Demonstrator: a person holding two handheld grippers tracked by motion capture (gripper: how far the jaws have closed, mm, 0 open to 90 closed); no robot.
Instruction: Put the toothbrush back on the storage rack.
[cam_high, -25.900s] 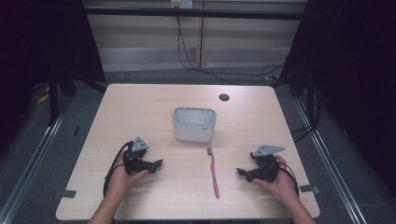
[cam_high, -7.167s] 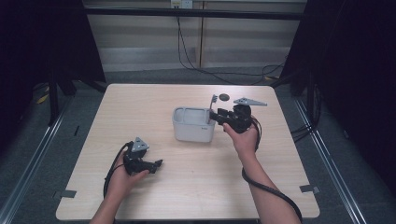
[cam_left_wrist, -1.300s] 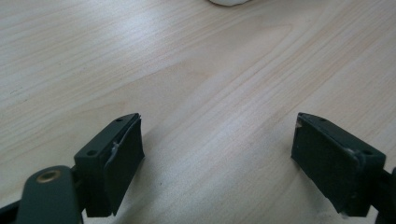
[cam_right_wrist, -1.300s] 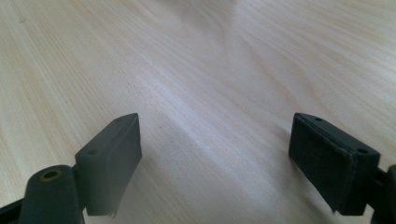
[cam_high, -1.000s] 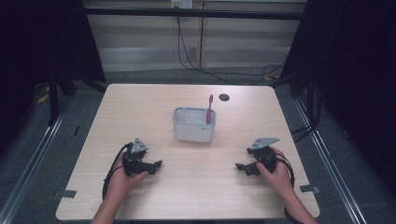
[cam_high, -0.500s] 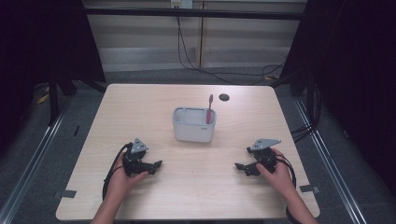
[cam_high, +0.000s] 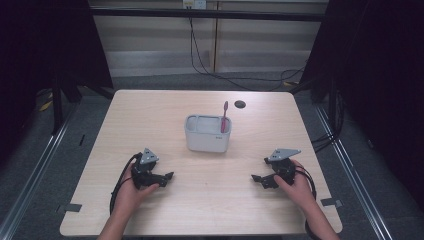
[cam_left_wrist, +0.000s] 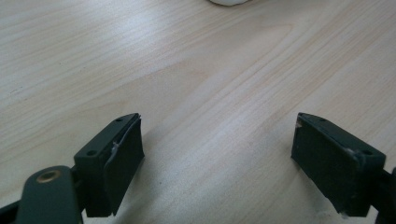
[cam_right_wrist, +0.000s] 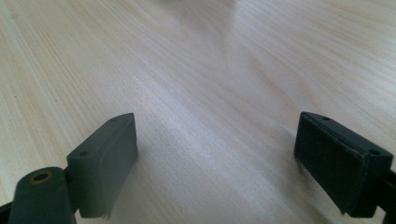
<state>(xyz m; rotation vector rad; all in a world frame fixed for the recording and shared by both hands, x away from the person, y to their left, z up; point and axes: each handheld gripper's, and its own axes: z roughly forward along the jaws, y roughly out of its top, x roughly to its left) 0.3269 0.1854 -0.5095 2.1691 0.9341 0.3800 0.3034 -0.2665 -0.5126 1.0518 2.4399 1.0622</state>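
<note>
Toothbrush (cam_high: 224, 116) moved into holder (cam_high: 207, 134), claws apart

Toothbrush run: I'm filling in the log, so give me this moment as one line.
toothbrush: upright in holder, right side | left gripper: open, on table | right gripper: open, on table

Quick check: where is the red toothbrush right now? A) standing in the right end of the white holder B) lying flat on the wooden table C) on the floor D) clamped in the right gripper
A: the red toothbrush stands upright in the white rectangular holder, at its right end.
</note>
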